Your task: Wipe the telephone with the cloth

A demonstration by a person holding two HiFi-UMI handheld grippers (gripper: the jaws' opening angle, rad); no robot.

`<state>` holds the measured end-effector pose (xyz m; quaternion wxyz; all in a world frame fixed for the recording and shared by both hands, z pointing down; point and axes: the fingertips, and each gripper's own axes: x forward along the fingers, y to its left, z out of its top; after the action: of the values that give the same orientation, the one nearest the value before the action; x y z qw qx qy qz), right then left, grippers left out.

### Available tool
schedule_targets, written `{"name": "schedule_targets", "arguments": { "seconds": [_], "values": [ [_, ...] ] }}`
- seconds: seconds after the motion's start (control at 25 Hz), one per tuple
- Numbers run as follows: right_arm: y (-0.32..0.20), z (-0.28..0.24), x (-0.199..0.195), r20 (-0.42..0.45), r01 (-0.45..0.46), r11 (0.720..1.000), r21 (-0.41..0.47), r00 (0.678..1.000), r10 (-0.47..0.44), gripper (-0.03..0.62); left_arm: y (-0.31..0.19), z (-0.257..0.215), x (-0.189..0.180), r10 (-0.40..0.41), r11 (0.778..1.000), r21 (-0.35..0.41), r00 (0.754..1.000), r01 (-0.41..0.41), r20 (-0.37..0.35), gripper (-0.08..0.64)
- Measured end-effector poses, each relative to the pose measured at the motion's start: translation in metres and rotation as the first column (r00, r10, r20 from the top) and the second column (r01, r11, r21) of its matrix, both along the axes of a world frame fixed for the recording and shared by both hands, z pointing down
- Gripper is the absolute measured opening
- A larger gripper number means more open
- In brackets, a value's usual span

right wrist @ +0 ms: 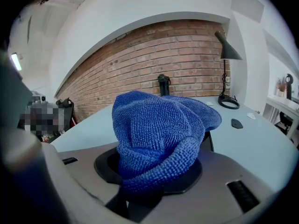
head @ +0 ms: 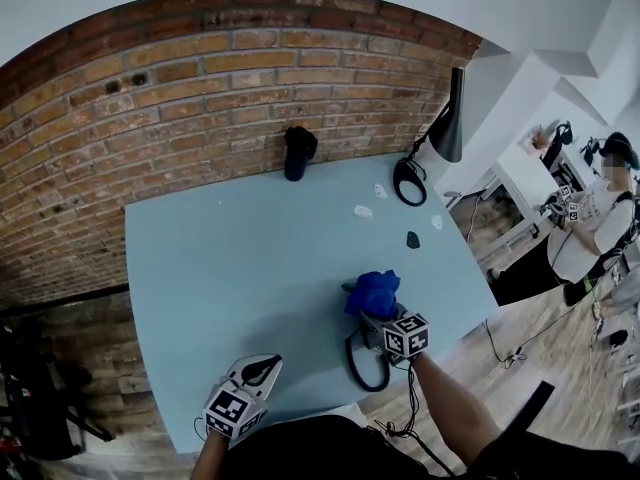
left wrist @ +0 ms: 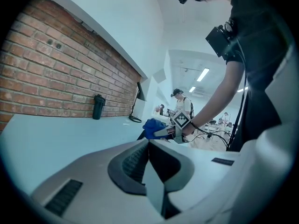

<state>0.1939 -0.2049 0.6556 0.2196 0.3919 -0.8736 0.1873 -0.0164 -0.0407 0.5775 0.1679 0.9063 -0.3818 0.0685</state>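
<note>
Nearest, by the near edge of the pale blue table [head: 200,268], to the left: left gripper [left wrist: 149,143], jaws closed tip to tip on nothing, marker cube toward the person, low over bare tabletop. Well apart from both cloth and telephone.

A little farther and to the right: right gripper [right wrist: 155,185], clamped on a blue cloth [right wrist: 159,129]. Bunched high between the jaws, nubbly weave, folds spilling over both pads and hiding the fingertips. Held over the near right part of the table, right on top of the black telephone [head: 349,288]; touching it or just above it, cannot tell which. Only a dark sliver of the telephone visible, poking out at the cloth's left side, the rest covered by cloth and gripper. From under the gripper, toward the near edge, a black cord [head: 349,353] curled in a loop on the tabletop.

Farther, right of centre: a small dark flat piece [head: 413,239], then three white scraps [head: 363,211] scattered apart on the table.

At the far edge: a black lidded tumbler [head: 299,153], upright against the brick wall [head: 150,98], and to its right a black lamp [head: 450,118] with a ring-shaped base.

Beyond the table, far right: a person [head: 595,223] standing, in a light shirt and dark cap.
</note>
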Motion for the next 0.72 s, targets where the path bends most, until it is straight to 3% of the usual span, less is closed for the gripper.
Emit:
{"name": "schedule_targets", "arguments": {
  "seconds": [0.72],
  "values": [
    [0.076, 0.041, 0.023, -0.034, -0.047, 0.990, -0.133, 0.999, 0.043, 0.195, 0.006, 0.001, 0.000, 0.020, 1.000, 0.004, 1.000, -0.020, -0.005, 0.000]
  ]
}}
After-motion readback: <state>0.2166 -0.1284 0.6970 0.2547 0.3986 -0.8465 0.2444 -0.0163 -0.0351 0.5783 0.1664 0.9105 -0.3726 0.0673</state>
